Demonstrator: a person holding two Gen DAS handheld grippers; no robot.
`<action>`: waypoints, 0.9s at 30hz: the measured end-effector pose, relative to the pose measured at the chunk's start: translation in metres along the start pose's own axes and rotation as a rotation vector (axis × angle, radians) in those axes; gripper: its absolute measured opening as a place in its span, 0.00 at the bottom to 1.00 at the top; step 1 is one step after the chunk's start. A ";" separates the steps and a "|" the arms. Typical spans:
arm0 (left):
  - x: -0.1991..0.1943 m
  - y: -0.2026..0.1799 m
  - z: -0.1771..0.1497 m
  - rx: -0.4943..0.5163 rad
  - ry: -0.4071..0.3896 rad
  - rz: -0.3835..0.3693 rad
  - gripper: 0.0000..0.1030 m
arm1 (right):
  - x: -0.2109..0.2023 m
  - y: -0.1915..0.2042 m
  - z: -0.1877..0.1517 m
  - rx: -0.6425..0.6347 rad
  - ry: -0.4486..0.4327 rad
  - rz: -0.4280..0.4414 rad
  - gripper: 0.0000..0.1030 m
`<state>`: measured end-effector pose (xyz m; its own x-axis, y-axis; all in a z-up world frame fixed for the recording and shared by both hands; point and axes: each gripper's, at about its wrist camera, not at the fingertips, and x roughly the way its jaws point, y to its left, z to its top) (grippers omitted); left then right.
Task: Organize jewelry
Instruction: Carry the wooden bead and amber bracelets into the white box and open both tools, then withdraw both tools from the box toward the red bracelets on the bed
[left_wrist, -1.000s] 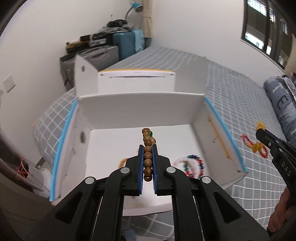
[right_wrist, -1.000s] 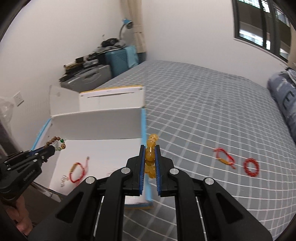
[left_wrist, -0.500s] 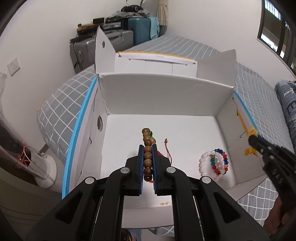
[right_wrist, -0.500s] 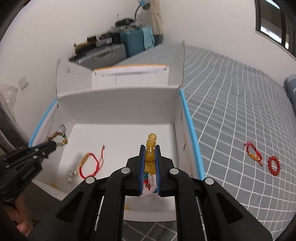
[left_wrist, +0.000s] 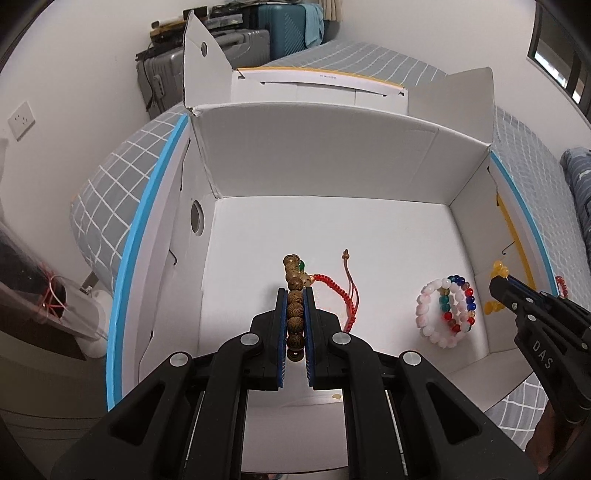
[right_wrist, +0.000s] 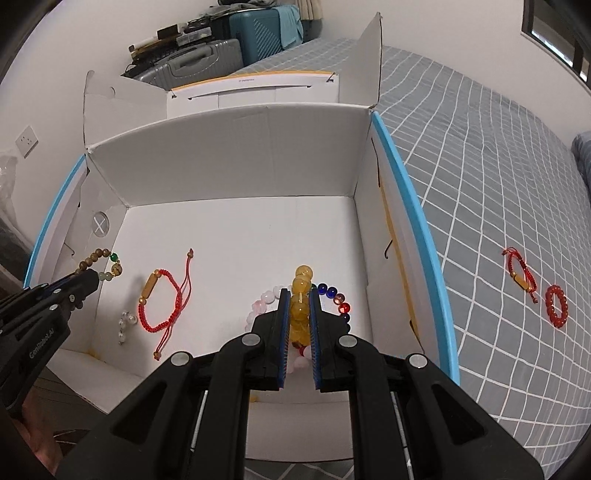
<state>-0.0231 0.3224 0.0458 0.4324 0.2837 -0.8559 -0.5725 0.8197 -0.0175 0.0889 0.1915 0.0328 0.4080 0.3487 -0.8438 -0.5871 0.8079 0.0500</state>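
Left wrist view
Left gripper (left_wrist: 295, 291): its jaws are squeezed tight on the wooden bead bracelet (left_wrist: 294, 295).
Bracelet line: the beads run straight out along the jaws, away from the camera.
What is under it: the white floor of the cardboard box (left_wrist: 332, 162), with the red cord bracelet (left_wrist: 332, 286) just beside the tips.
Other side: the pink and colored bead bracelets (left_wrist: 448, 312) lie near the right wall, close to the right gripper (left_wrist: 496, 286).

Right wrist view
Right gripper (right_wrist: 297, 291): its jaws are pinched on the yellow bead bracelet (right_wrist: 301, 295).
Bracelet line: it also points straight ahead along the jaws.
What is under it: the pink and colored beads, right below, inside the box.
Nearer hand: the right one is nearer these beads; the left one is nearer the red cord.
Still on the bed (right_wrist: 480, 155): a second red cord bracelet (right_wrist: 521, 275) and a red bead bracelet (right_wrist: 557, 306), well apart from the box.
Next, I think: each only needs to let go and drop straight down.
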 end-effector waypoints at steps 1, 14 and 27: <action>0.000 0.000 0.000 0.001 0.001 0.003 0.07 | 0.000 0.001 0.000 -0.003 0.000 -0.001 0.09; -0.007 0.001 -0.001 -0.002 -0.029 0.022 0.44 | -0.003 0.008 0.000 -0.030 -0.017 0.013 0.11; -0.027 0.005 0.001 -0.017 -0.125 0.028 0.93 | -0.043 -0.001 0.003 -0.005 -0.165 0.006 0.83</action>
<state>-0.0370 0.3196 0.0696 0.4987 0.3673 -0.7851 -0.5968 0.8024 -0.0037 0.0736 0.1771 0.0707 0.5133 0.4275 -0.7442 -0.5933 0.8033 0.0522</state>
